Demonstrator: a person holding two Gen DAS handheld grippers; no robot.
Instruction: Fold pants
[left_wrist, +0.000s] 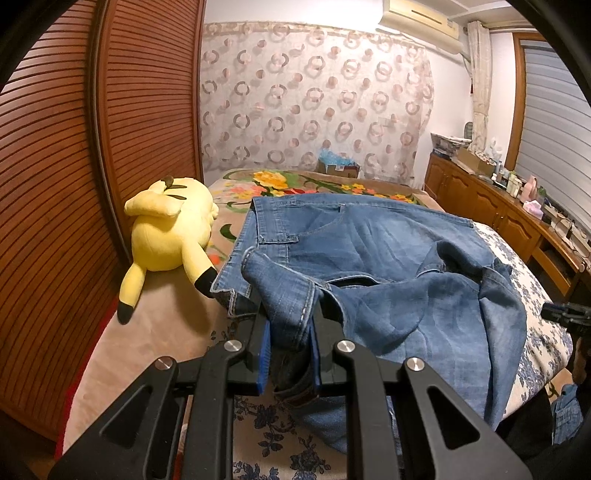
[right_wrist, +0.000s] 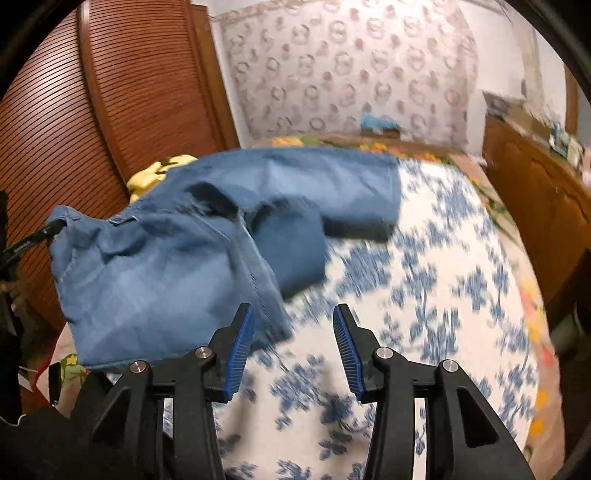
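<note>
Two grippers, one pair of jeans (left_wrist: 369, 258) on a flowered bed (left_wrist: 532, 295). Left wrist view: left gripper (left_wrist: 290, 332) pinches a hem, denim half-lifted, plush toy (left_wrist: 166, 236) beside it. Right wrist view: right gripper (right_wrist: 293, 347) spread, holding nothing, just beside jeans' edge. Risk: w/ one-sided hold, fabric may sag & fold skews.

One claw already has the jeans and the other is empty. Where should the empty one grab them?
Probably the loose near edge of the jeans, just left of the open right gripper, approached from the bed's near side. That edge hangs free while the left gripper pinches a bunched hem, so both hands could spread the denim flat.
</note>
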